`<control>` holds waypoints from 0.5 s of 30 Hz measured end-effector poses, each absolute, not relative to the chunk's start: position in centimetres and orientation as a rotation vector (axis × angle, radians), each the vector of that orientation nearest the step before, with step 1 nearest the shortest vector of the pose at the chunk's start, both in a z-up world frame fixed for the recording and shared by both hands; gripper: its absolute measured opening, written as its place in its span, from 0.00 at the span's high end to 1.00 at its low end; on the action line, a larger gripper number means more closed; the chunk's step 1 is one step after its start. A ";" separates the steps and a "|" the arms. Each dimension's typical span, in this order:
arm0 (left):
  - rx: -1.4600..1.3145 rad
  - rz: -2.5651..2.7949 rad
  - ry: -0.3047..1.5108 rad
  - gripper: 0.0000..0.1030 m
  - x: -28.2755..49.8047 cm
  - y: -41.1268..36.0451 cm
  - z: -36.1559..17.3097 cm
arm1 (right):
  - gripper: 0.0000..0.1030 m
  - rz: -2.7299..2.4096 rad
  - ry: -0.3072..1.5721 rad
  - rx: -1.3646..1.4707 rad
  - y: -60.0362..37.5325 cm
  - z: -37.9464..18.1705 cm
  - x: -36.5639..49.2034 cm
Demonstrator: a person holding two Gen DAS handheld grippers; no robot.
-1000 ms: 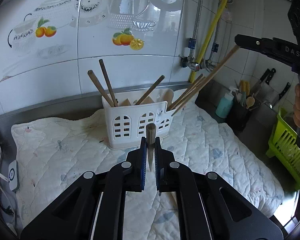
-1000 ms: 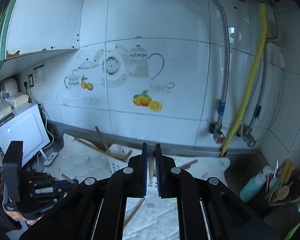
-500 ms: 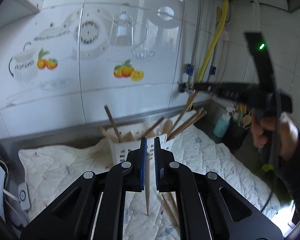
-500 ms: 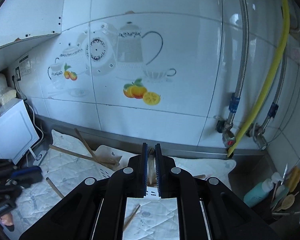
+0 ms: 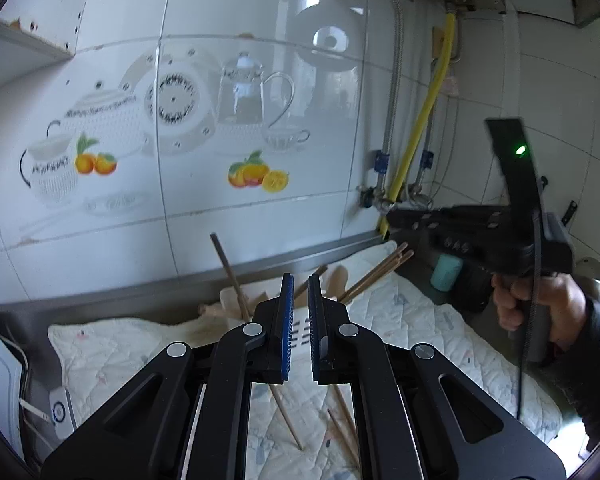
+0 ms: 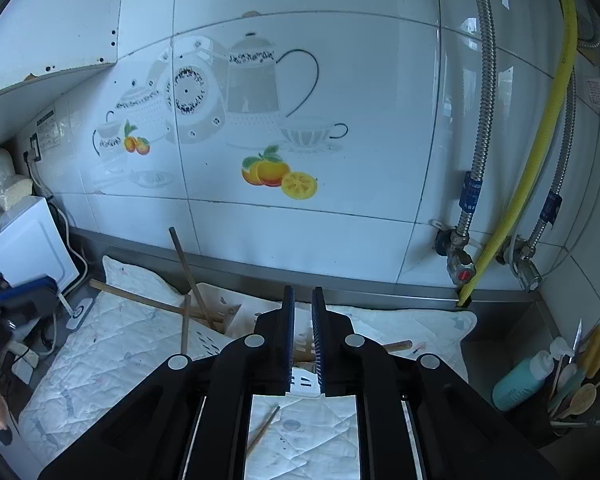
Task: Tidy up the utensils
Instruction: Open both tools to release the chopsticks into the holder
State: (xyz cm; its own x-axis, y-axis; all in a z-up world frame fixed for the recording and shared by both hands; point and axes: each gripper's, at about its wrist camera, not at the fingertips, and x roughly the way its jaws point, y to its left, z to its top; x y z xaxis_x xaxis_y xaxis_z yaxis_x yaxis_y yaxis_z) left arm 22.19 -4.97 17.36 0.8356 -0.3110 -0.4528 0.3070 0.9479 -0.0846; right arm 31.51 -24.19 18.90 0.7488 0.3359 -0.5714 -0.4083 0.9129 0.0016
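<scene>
Left wrist: holder [image 5: 300,326] behind jaws, wall near.

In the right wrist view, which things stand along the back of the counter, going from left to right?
White appliance → white utensil holder with wooden sticks → red-handled valve → yellow hose → teal bottle → dark cup of spoons.

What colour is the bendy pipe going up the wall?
Yellow. The pipe shows best in the right wrist view, between two silver hoses.
</scene>
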 end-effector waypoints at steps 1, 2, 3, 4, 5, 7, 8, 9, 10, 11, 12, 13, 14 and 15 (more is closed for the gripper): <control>-0.008 -0.331 0.489 0.95 22.2 -5.0 17.0 | 0.86 0.409 0.592 -0.126 -24.3 19.1 31.3; -0.003 -0.337 0.500 0.95 22.1 -5.1 16.6 | 0.84 0.410 0.584 -0.126 -24.3 19.2 31.0; 0.006 -0.345 0.512 0.94 22.0 -5.3 16.2 | 0.82 0.411 0.575 -0.126 -24.4 19.3 30.7; 0.013 -0.352 0.525 0.90 22.0 -5.4 15.7 | 0.82 0.416 0.567 -0.124 -24.5 19.4 30.4; 0.015 -0.356 0.542 0.90 22.1 -5.6 15.1 | 0.82 0.420 0.561 -0.123 -24.6 19.5 30.1; 0.016 -0.374 0.575 0.90 22.3 -5.9 14.0 | 0.82 0.427 0.549 -0.120 -24.8 19.7 29.4; 0.013 -0.371 0.591 0.90 22.3 -6.0 13.3 | 0.81 0.432 0.544 -0.117 -24.9 19.7 29.1; 0.011 -0.372 0.604 0.90 22.4 -6.1 12.7 | 0.81 0.437 0.535 -0.115 -25.1 19.8 28.6; 0.014 -0.376 0.622 0.90 22.7 -6.2 12.0 | 0.81 0.441 0.528 -0.116 -25.2 19.8 28.1; 0.020 -0.374 0.638 0.90 22.9 -6.4 11.4 | 0.80 0.444 0.520 -0.117 -25.4 19.8 27.7; 0.024 -0.368 0.657 0.90 23.4 -6.4 10.6 | 0.79 0.447 0.514 -0.117 -25.5 19.8 27.3; 0.024 -0.357 0.679 0.87 24.1 -6.4 9.9 | 0.79 0.450 0.506 -0.116 -25.7 19.8 26.8; 0.021 -0.343 0.698 0.87 24.7 -6.3 9.3 | 0.79 0.453 0.501 -0.114 -25.9 19.7 26.5; 0.014 -0.332 0.718 0.86 25.5 -6.1 8.6 | 0.79 0.460 0.496 -0.110 -26.1 19.7 26.0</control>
